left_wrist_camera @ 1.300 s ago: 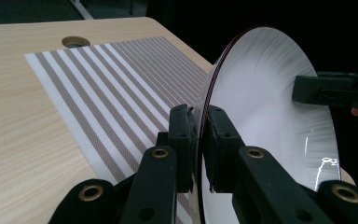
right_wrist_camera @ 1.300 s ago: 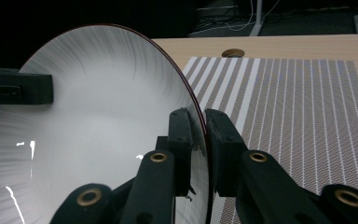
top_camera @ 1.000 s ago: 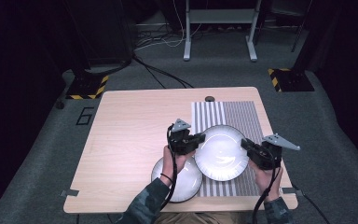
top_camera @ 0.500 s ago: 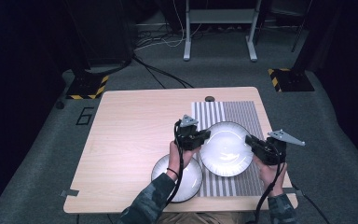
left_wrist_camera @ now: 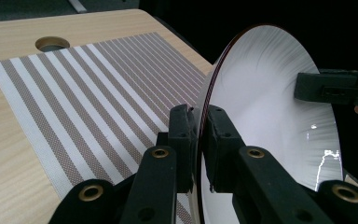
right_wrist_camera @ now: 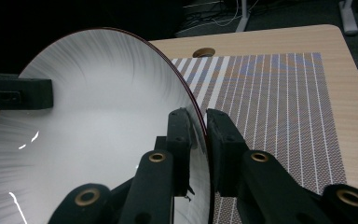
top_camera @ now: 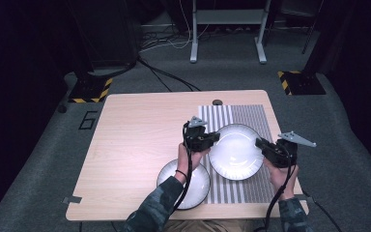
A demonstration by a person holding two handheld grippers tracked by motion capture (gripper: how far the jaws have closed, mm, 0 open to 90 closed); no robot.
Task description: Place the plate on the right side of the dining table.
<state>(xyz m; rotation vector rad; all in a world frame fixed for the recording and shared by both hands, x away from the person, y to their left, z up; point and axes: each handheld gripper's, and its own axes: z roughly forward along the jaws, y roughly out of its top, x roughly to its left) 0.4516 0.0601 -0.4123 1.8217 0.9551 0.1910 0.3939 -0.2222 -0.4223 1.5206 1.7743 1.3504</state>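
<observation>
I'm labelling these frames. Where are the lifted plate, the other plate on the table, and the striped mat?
lifted plate (top_camera: 235, 152), high view, centre of its white face
other plate (top_camera: 195, 186), high view, bare right part beside the forearm
striped mat (left_wrist_camera: 88, 84), left gripper view, middle of the striped cloth

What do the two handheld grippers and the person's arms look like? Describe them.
Both the left gripper and the right gripper are black, each with two blocky jaws whose links carry brass-coloured rivets. A grey three-cornered plate sits on top of each, and a black cable trails back from each along the forearm. The sleeves are dark camouflage, and a dark band circles the left wrist.
</observation>
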